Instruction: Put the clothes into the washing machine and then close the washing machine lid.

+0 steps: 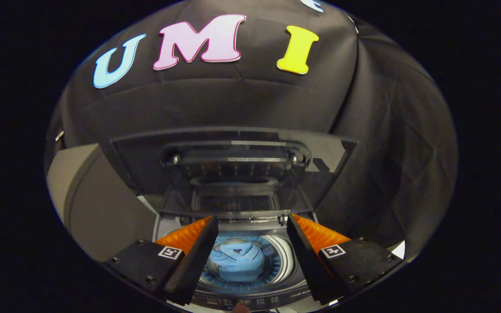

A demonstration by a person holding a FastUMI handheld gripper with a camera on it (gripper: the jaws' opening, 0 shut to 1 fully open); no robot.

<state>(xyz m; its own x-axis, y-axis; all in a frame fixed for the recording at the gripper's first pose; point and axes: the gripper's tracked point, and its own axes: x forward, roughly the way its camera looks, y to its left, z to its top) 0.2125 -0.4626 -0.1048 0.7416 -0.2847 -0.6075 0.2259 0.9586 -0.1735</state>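
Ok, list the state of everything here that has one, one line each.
Washing machine lid: open, raised upright behind the drum.
Light blue shirt: crumpled, lying inside the drum, not held.
Drum: uncovered, holding the shirt.
Gripper: open, fingers spread wide above the drum with the shirt seen between them, gripping nothing.

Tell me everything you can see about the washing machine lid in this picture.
The washing machine lid stands open, raised behind the drum and leaning back toward the black cloth wall. It is a dark frame around a glossy, see-through panel that mirrors the drum, with a bar-shaped handle near its upper edge. Its hinged edge meets the machine just beyond the open gripper, whose fingers do not touch it. A light blue shirt lies in the drum.
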